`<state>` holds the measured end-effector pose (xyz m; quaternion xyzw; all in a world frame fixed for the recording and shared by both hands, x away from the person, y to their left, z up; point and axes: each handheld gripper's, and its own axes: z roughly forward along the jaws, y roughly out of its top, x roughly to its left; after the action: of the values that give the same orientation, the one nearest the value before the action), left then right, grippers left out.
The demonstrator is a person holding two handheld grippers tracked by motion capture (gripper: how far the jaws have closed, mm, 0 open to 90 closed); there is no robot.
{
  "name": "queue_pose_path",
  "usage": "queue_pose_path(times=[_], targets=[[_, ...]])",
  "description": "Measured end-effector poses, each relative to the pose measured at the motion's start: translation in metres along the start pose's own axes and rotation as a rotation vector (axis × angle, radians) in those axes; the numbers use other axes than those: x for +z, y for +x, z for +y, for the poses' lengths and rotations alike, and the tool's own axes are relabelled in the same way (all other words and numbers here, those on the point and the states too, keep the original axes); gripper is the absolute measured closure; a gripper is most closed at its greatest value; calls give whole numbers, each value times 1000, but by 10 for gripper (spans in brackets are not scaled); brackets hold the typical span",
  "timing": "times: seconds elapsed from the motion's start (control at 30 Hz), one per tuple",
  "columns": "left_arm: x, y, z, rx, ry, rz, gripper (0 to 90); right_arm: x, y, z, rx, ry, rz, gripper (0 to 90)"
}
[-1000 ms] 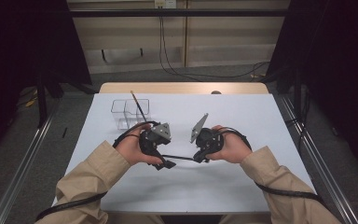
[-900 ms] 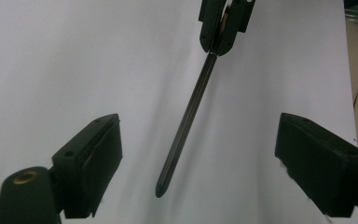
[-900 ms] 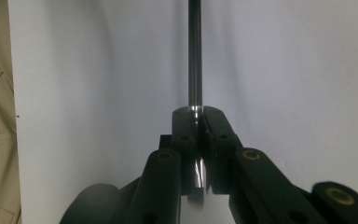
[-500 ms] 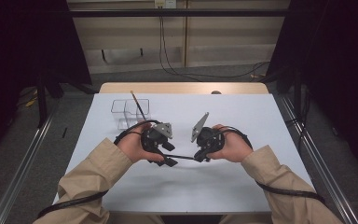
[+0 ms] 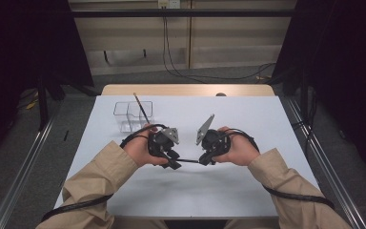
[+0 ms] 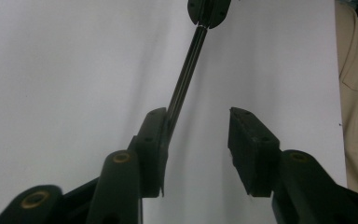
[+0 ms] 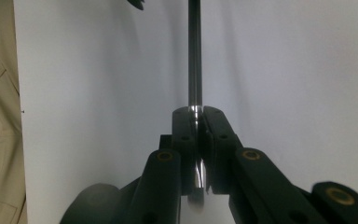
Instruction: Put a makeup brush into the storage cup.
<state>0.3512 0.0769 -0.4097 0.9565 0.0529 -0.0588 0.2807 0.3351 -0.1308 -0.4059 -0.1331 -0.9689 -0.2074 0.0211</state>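
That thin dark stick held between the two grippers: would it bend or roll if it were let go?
The thin dark rod spans straight between the right gripper and left gripper, so probably stiff. Its glossy, round look suggests it could slip and roll on the smooth white table. It seems light.

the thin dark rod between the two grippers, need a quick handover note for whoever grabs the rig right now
Right gripper: shut on the thin dark rod, holding one end above the white table.
Left gripper: jaws have just been closing around the rod's other end. The rod lies against one pad; the other pad stands apart, so no grip yet.
Clear organizer: stands at the far left of the table, with another dark stick leaning in it.
Done: rod lifted and offered across to the left gripper.
Left: close the left jaws fully, release the right, then probably take the rod to the organizer.
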Motion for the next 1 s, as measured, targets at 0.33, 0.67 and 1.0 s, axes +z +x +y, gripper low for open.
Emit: queue_pose_path(times=[0.33,0.67,1.0], targets=[[5,-1,3,11,32,-14,744,0,2,3,-6,-3,-5,846],[3,-2,4,2,27,17,705,0,3,3,-17,1,-6,846],[5,1,3,17,57,14,663,-3,6,7,-33,-9,-6,847]])
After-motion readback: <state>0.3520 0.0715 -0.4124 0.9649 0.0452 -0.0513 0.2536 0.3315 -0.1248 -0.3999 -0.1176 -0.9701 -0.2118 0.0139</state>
